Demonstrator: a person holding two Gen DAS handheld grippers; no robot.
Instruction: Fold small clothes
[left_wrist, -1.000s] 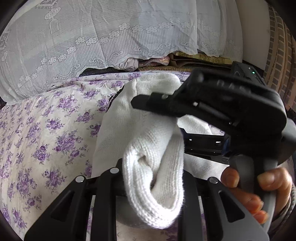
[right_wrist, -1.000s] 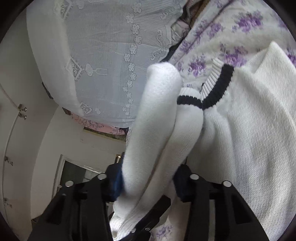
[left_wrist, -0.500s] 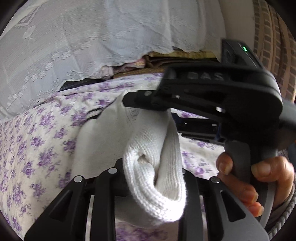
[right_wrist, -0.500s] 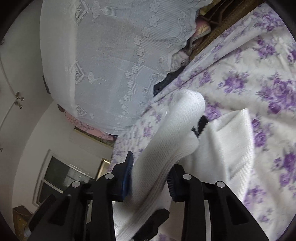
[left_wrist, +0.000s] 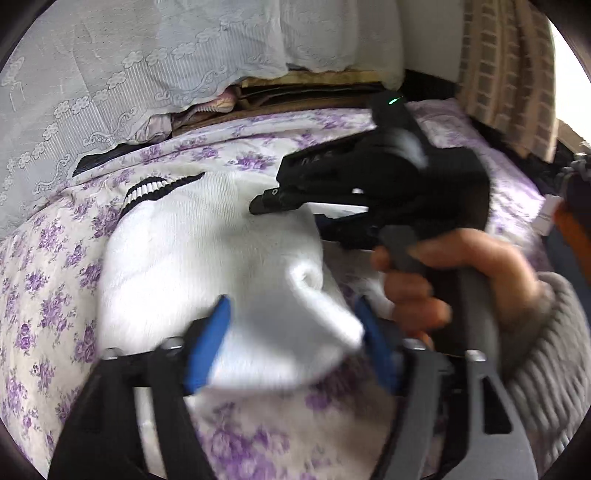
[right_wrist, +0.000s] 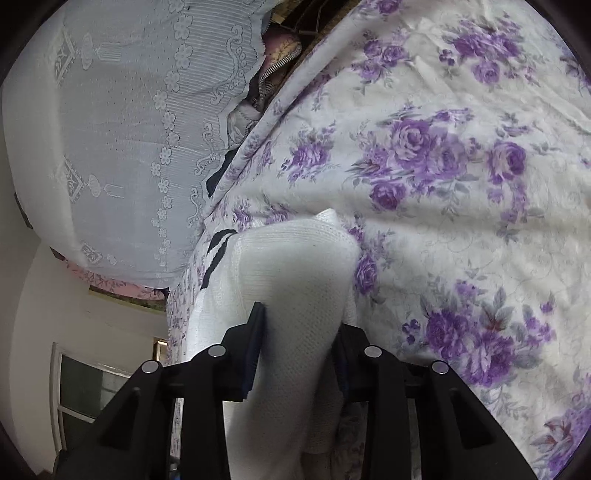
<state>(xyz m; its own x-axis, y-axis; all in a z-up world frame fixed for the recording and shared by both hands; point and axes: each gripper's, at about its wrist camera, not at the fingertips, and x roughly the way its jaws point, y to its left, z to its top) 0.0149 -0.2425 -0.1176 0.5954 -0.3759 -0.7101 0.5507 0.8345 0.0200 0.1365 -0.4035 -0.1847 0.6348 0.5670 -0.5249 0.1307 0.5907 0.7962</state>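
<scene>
holding: your left gripper (left_wrist: 291, 343) has its blue pads (left_wrist: 208, 341) set apart with a bunched fold of the white knit garment (left_wrist: 207, 258) lying between them; the picture is blurred here, so whether the pads press the cloth you cannot tell.
right tool: your right gripper (right_wrist: 299, 354) is clamped narrow on a thick fold of the same white knit garment (right_wrist: 299, 273), cloth filling the gap from pad to pad.
right tool, seen from the left: it (left_wrist: 369, 192) sits above and just behind the white bundle, tip pointing left, with your right hand (left_wrist: 461, 273) wrapped on its grip and a grey ribbed cuff (left_wrist: 543, 350) at the wrist.
garment position: it lies on the floral bedsheet (left_wrist: 44, 295), spread toward the far left, with its near part gathered up into both tools.
garment detail: white ribbed edge with black stripes (left_wrist: 155, 188) at the far end, resting flat on the sheet; in the right view the same black stripes (right_wrist: 218, 247) show left of the raised fold.
surface: white sheet printed with purple roses (right_wrist: 443, 155), wrinkled, touching the garment on all visible sides.
background: lace curtain (left_wrist: 129, 62) hangs behind the bed; a checked curtain (left_wrist: 506, 70) at upper right; folded fabrics (left_wrist: 207, 110) are tucked under the lace edge.
lighting: green indicator light (left_wrist: 392, 99) glows on top of the right tool.
</scene>
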